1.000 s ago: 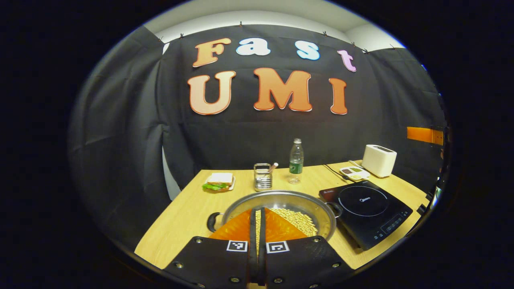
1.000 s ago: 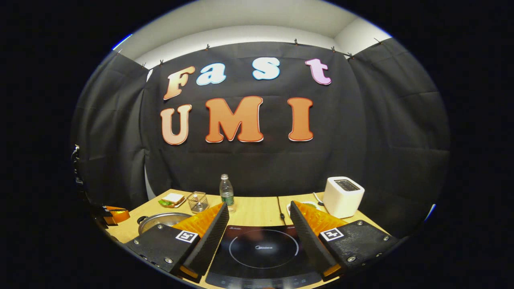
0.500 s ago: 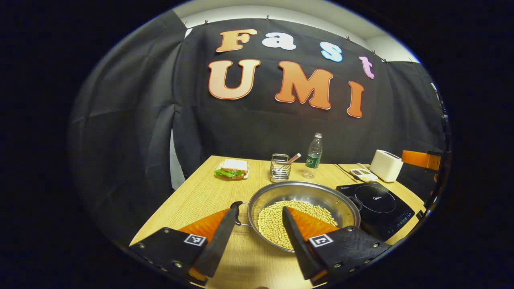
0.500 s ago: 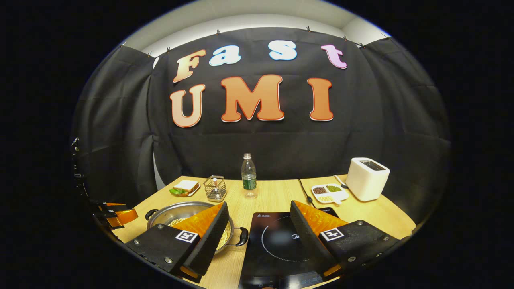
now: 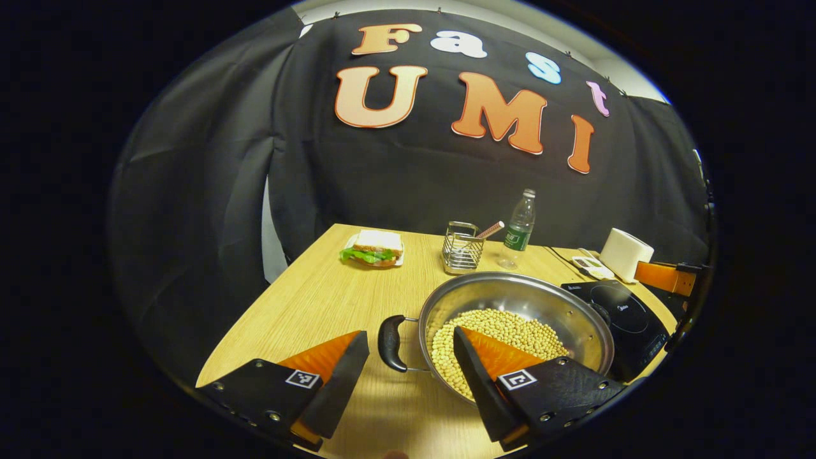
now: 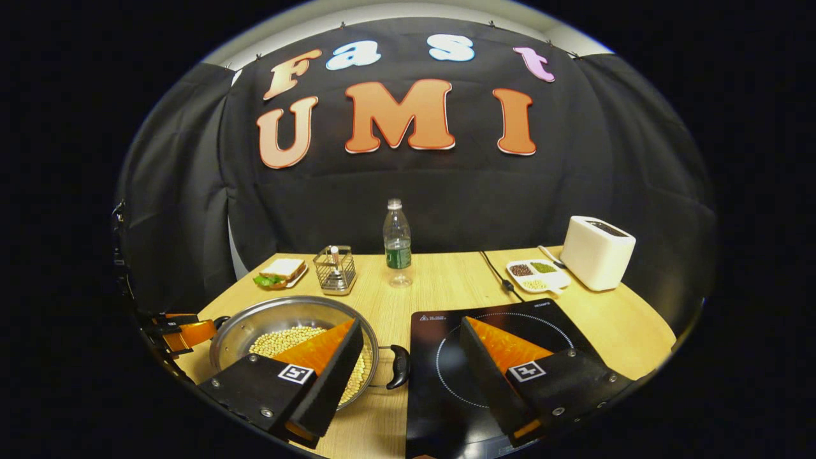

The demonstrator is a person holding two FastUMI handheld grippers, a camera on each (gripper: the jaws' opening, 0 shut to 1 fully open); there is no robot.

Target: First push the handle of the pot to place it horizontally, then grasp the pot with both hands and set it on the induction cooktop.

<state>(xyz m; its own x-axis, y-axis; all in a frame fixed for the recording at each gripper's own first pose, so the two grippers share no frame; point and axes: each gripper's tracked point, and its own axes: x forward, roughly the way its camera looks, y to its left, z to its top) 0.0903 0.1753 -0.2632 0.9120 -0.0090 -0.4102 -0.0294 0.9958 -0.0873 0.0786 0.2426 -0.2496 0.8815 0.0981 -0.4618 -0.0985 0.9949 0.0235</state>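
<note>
Right now the steel pot sits on the wooden desk, just left of the black induction cooktop and not on it, with a heap of pale beans inside. In the left gripper view, the left tongs hang low over the near edge of the desk with their jaws spread wide and nothing between them; the pot's black left handle lies in the gap ahead of them, and one finger reaches over the rim above the beans. In the right gripper view, the right tongs are likewise wide open and empty, with the pot's other black handle ahead between the fingers, one finger over the pot and the other over the cooktop's glass. That same view shows the left tongs at the far left edge, beside the pot. Farther back on the desk stand a sandwich on a plate, a wire basket, a water bottle, a small divided dish and a white toaster.
</note>
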